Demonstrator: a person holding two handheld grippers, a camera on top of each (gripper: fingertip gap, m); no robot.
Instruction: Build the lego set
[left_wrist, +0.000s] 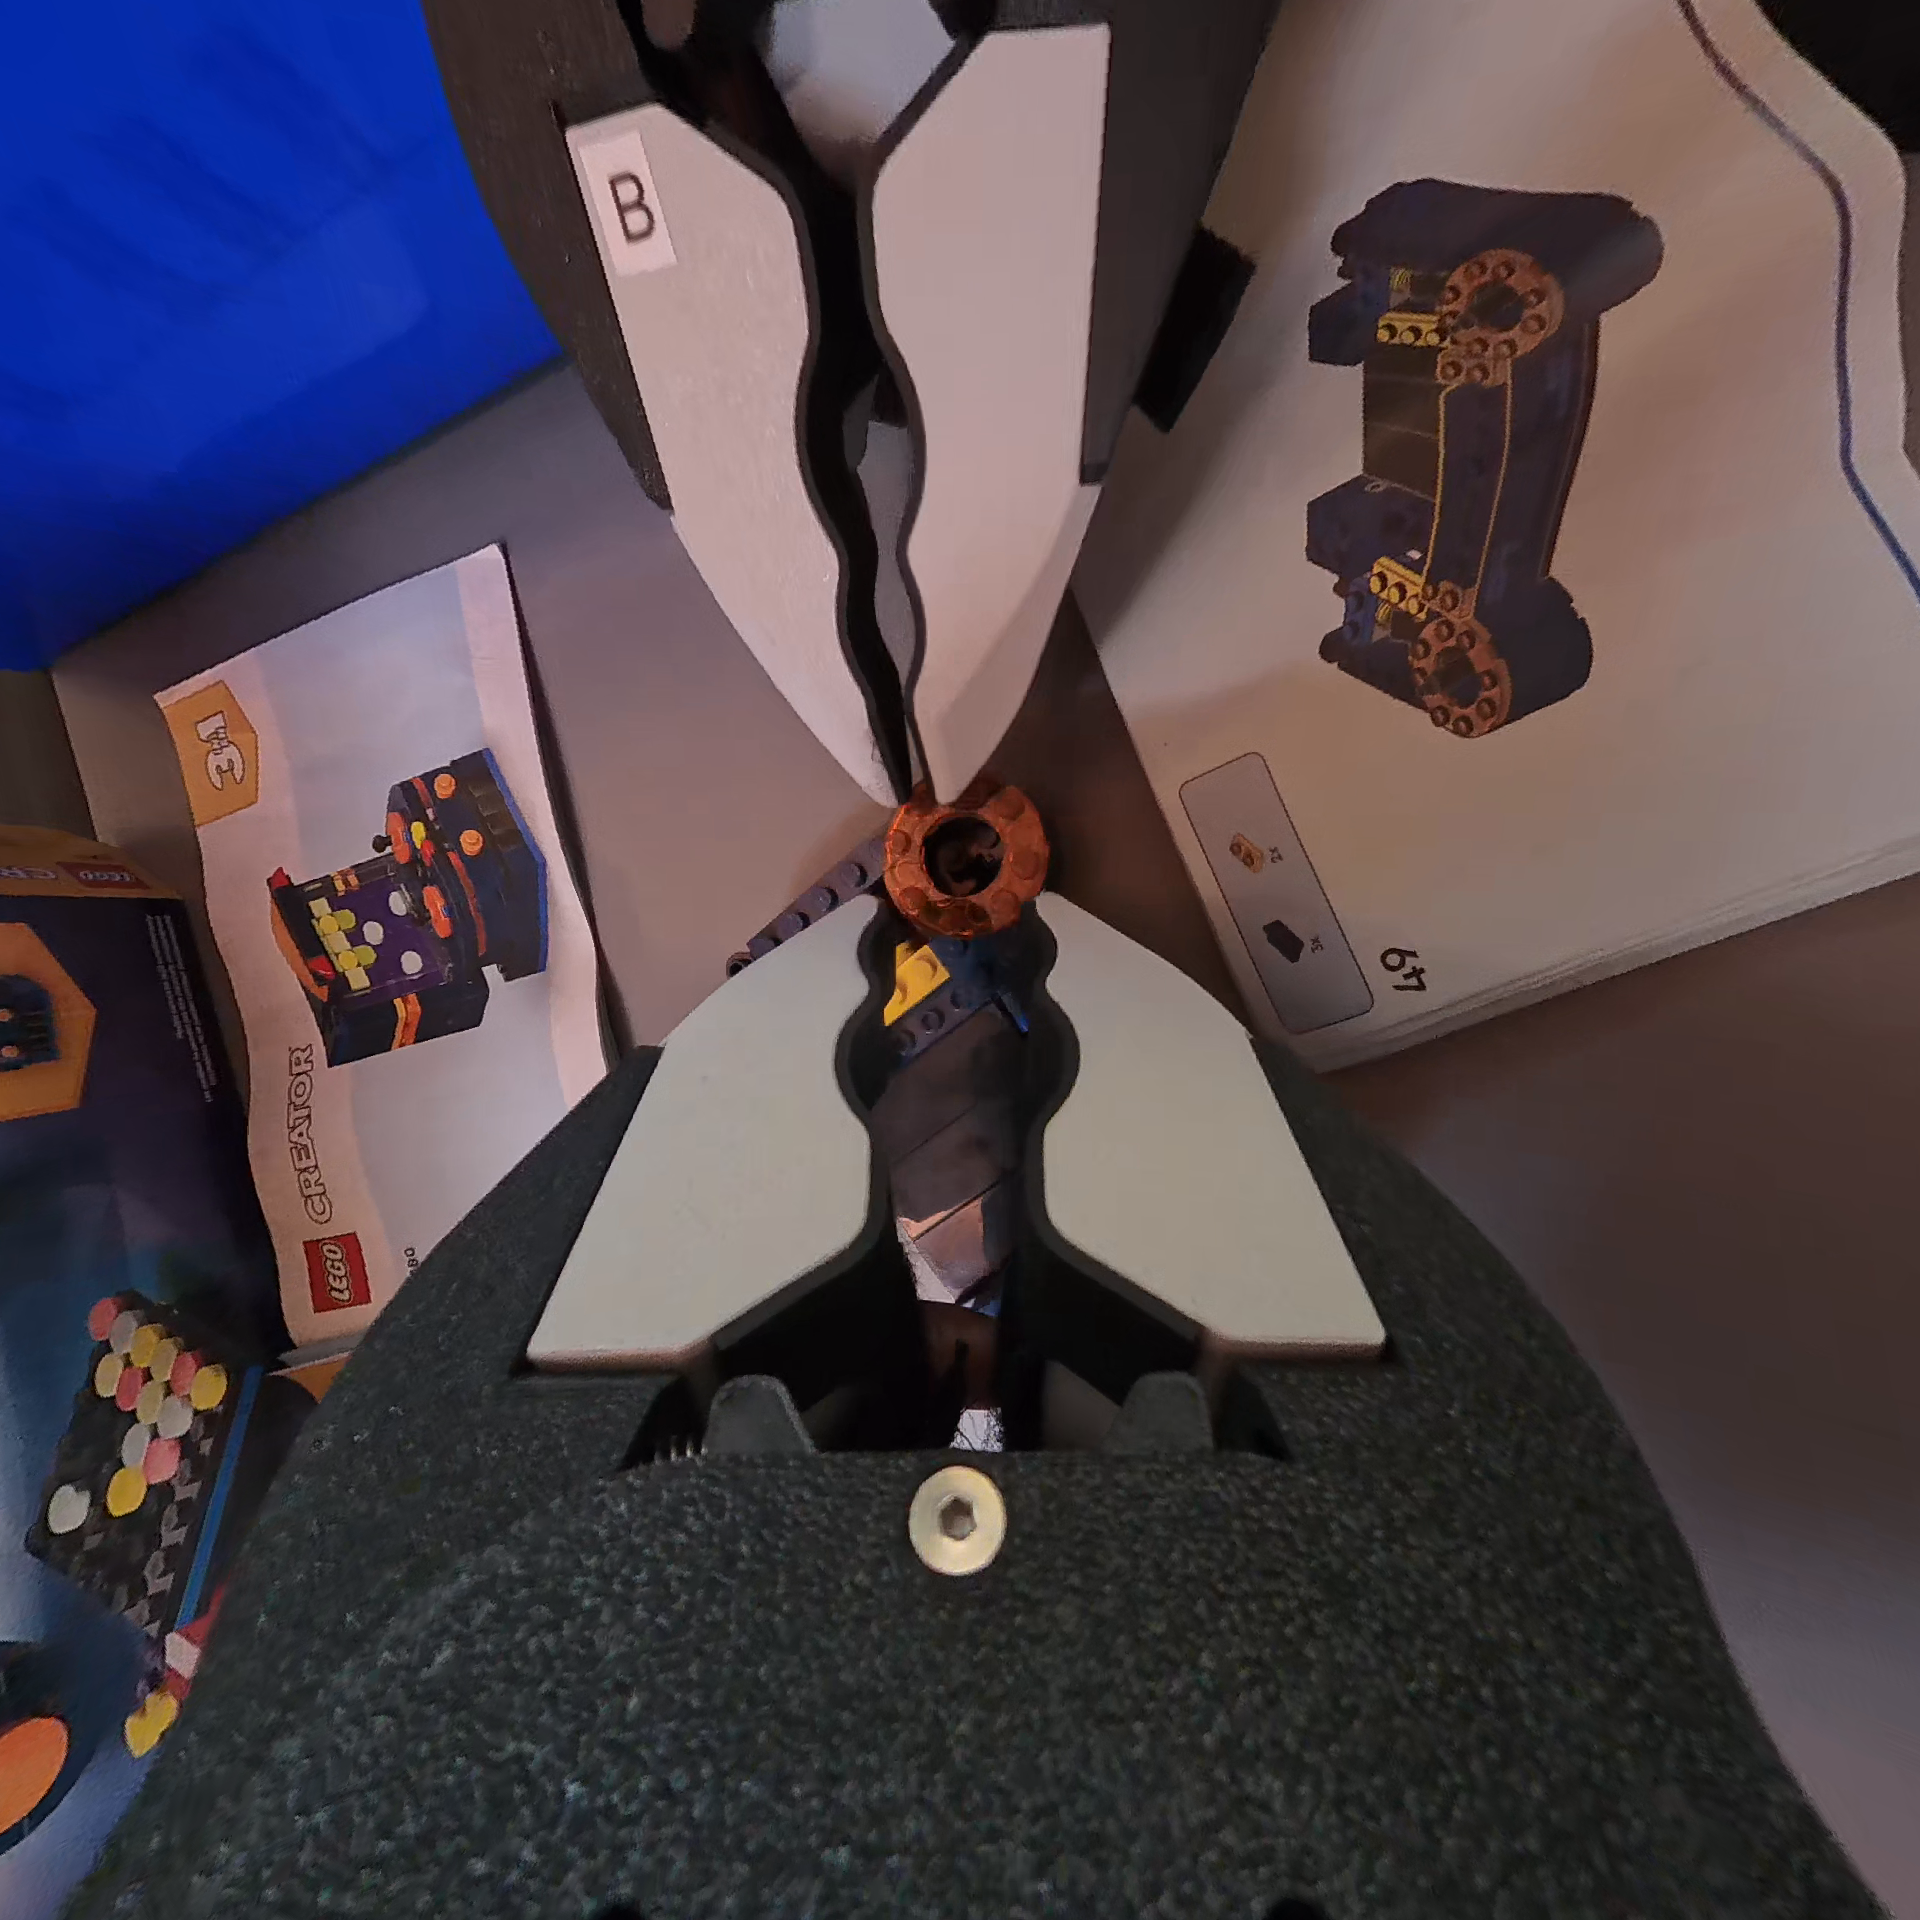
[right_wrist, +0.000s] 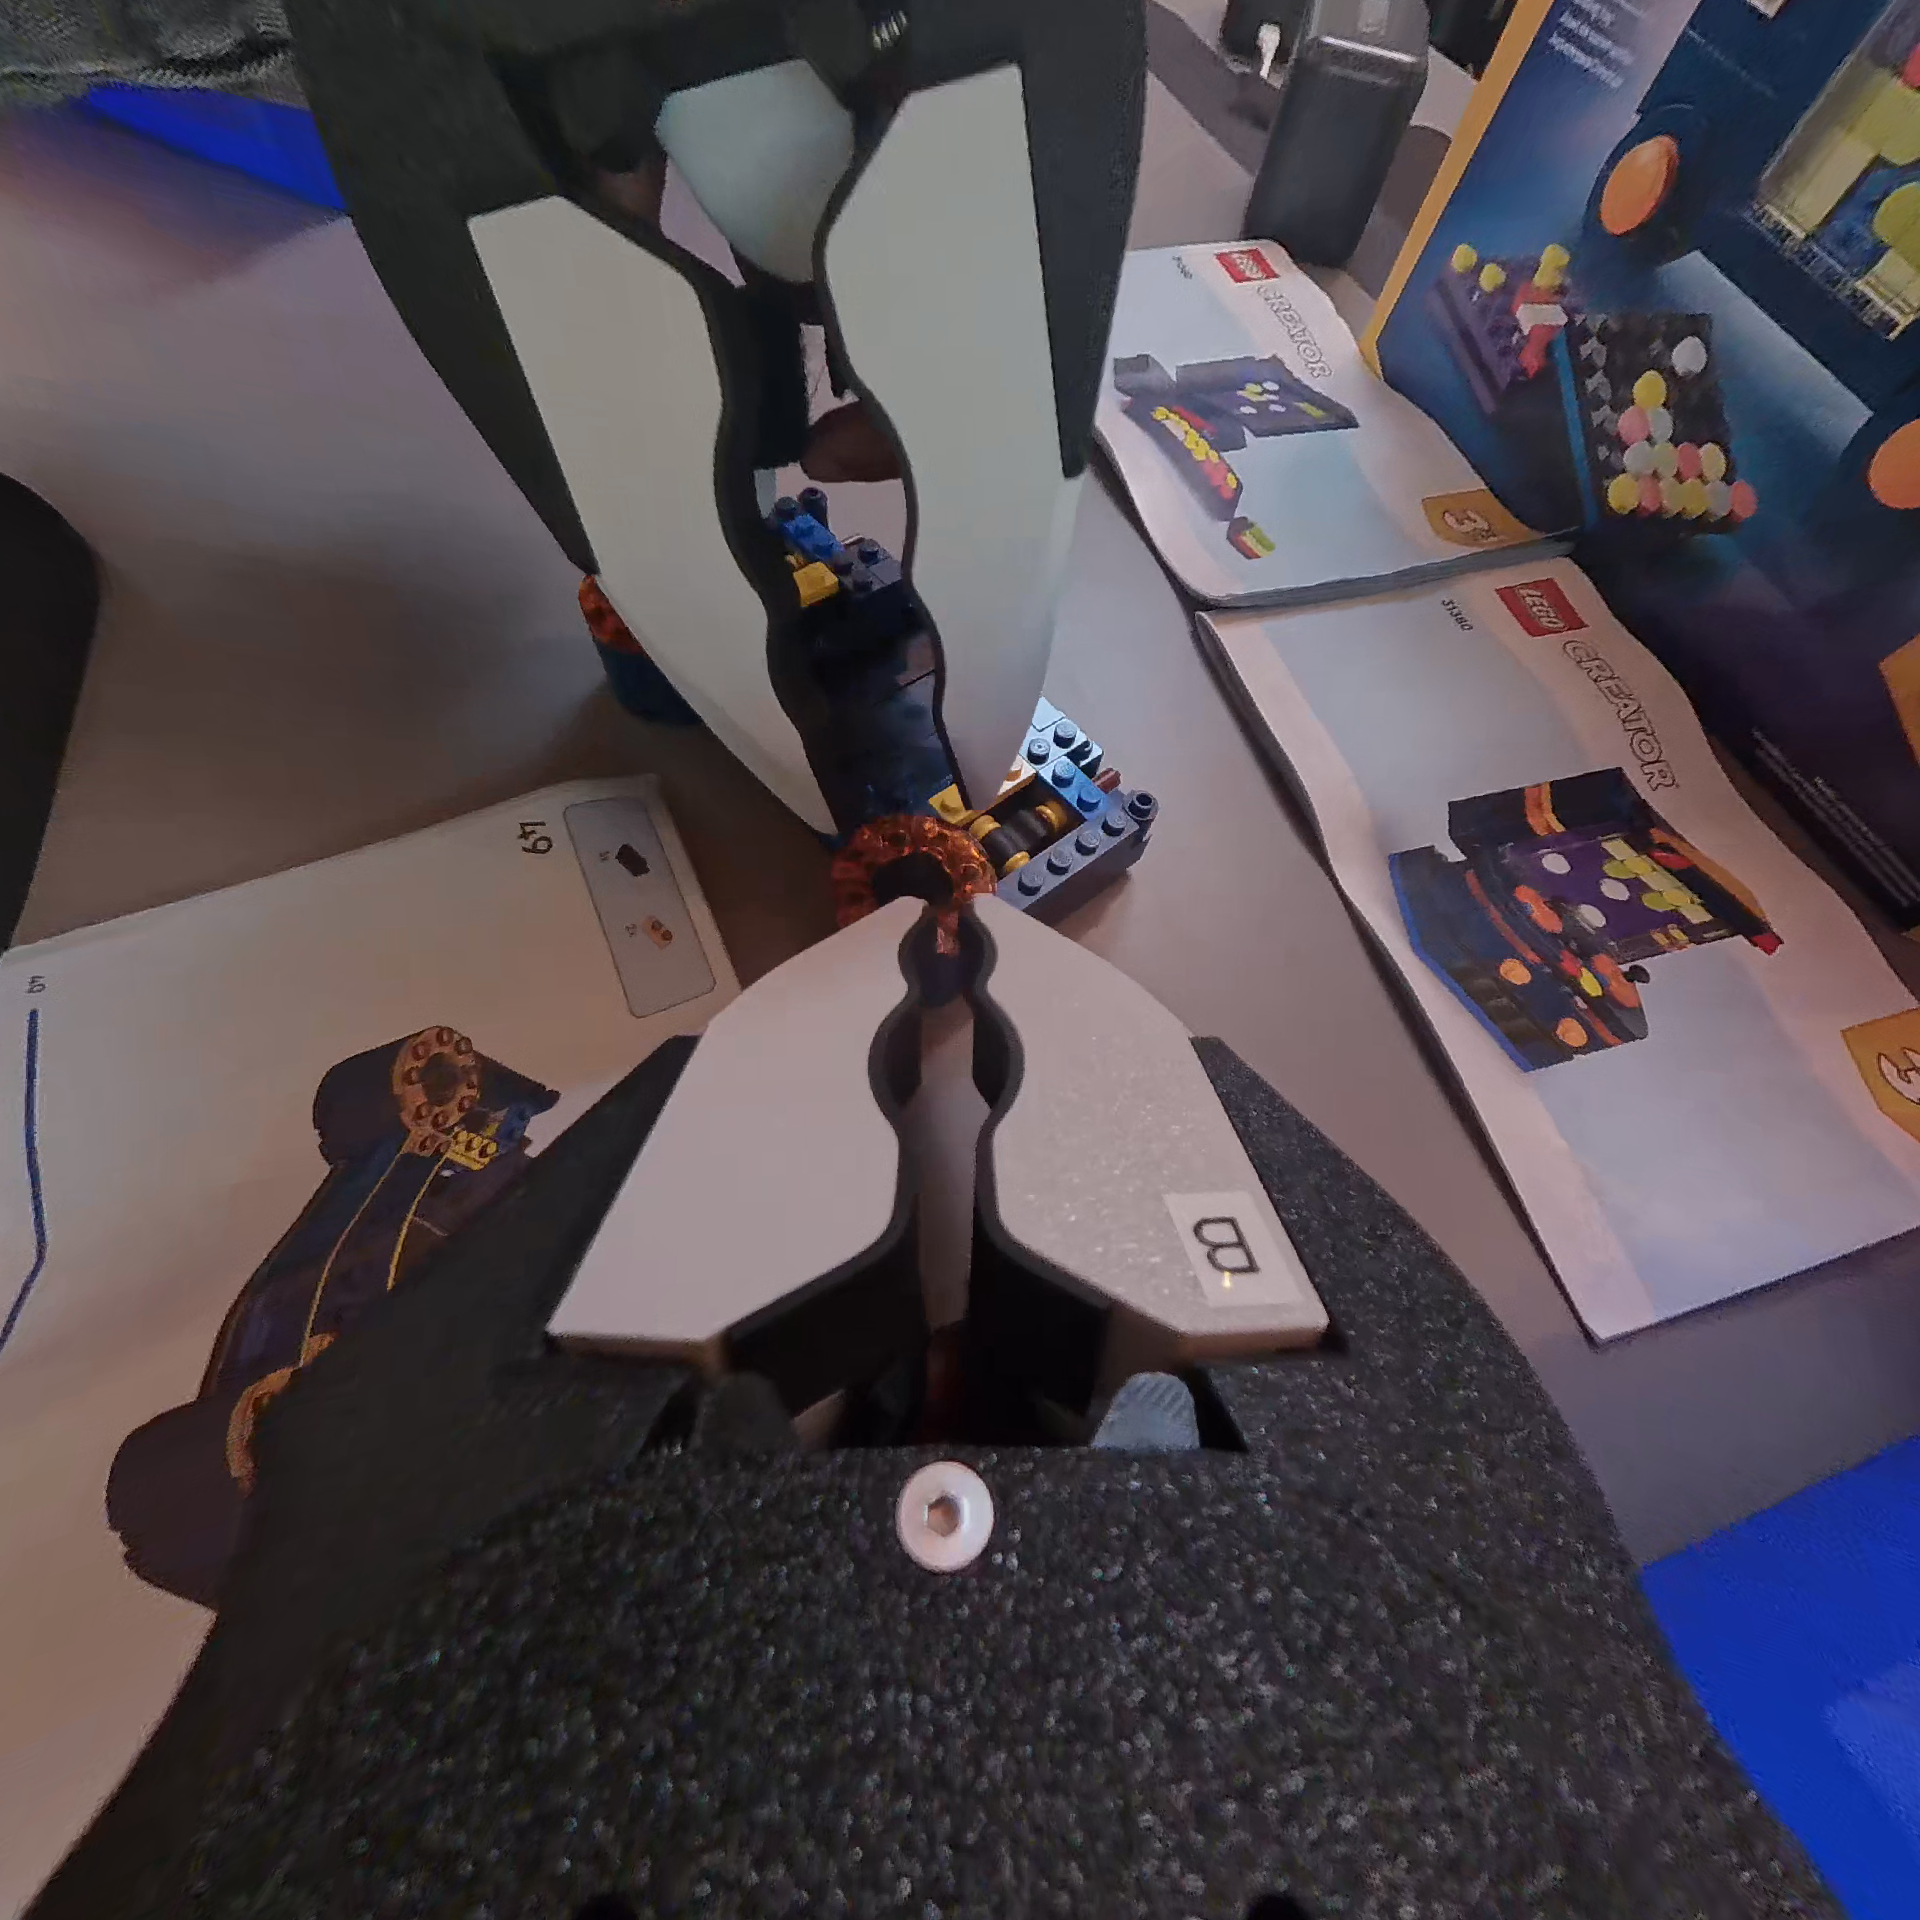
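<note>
Orange ring (right_wrist: 906, 868), translucent, studded, with a round central hole: sits at one end of a dark blue brick model (right_wrist: 1081, 831), above the grey table (right_wrist: 1247, 935), between the two grippers. Right gripper (right_wrist: 940, 920): jaws nearly closed, tips pinching the near rim of the ring; a sliver of orange shows between the tips. Left gripper (left_wrist: 961, 925): jaws narrow, closed on the body of the model, whose blue and yellow bricks show in the gap between its fingers; the ring lies just beyond its tips, touching the tips of the right gripper opposite. Model: blue studded bricks, yellow pieces, and a row of black and yellow discs in an open channel; a second orange piece (right_wrist: 603, 613) shows at its far end, behind a left finger. Open manual (left_wrist: 1558, 520): lies on the table just beside the grippers, page showing a drawing of a dark blue build with two orange rings. Closed booklets (right_wrist: 1558, 935), two, lie side by side on the other side of the model. Printed box (right_wrist: 1714, 364) stands beyond the booklets. Blue sheet (left_wrist: 208, 260) lies at the table edge.
</note>
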